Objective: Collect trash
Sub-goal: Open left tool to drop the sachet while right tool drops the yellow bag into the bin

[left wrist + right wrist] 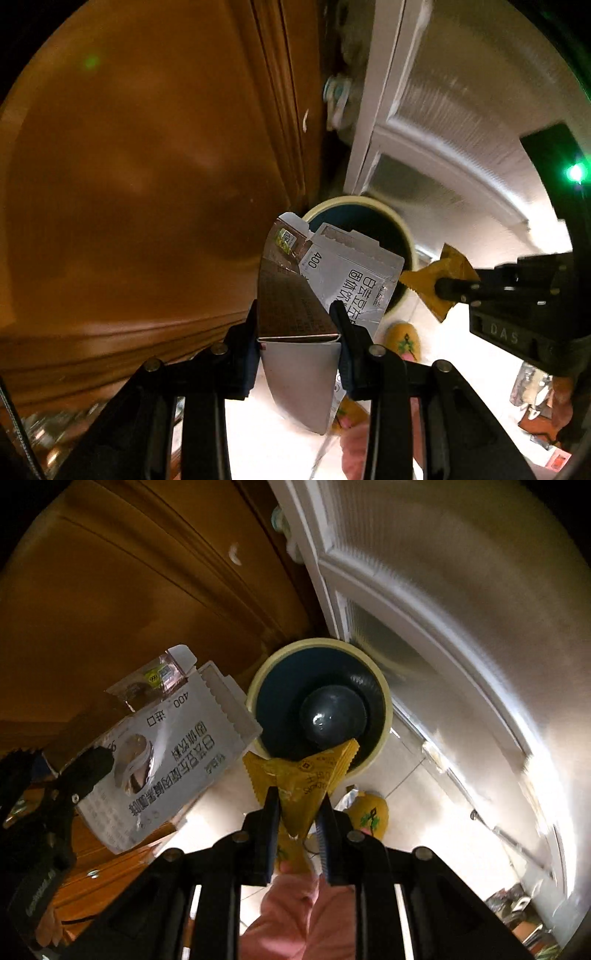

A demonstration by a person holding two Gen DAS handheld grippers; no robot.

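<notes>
The left gripper (298, 328) pinches a flattened silver carton (295, 306) between its fingers (341, 332), one finger on each long edge, the carton's open, torn flaps pointing to 12 o'clock toward the bin (402, 236). In the left wrist view the carton's top edge overlaps the bin's cream rim at its 9 o'clock side, so the flaps reach over the dark opening. The right gripper (298, 808) clamps a crumpled yellow wrapper (303, 782) at its lower point; the wrapper's serrated upper edge fans out toward 12 o'clock and crosses the rim of the bin (258, 679) at the bin's 6 o'clock. In the right wrist view the bin is round, with a dark liner and a shiny dark dome at its middle; the carton (173, 746) sits at 9 o'clock of the bin, its corner flap just touching the rim in the picture. The right gripper (458, 286) enters the left view from 3 o'clock, with the wrapper (432, 282) just beside the carton's right corner and a narrow gap between them. The bin stands in a tight corner: brown wooden panelling (147, 166) closes it in from 9 to 12 o'clock, and a white door frame (373, 110) runs from 12 toward 3 o'clock. Open pale floor (417, 760) lies only toward 4 to 6 o'clock, where a yellow slipper (373, 812) sits near the bin's base.
</notes>
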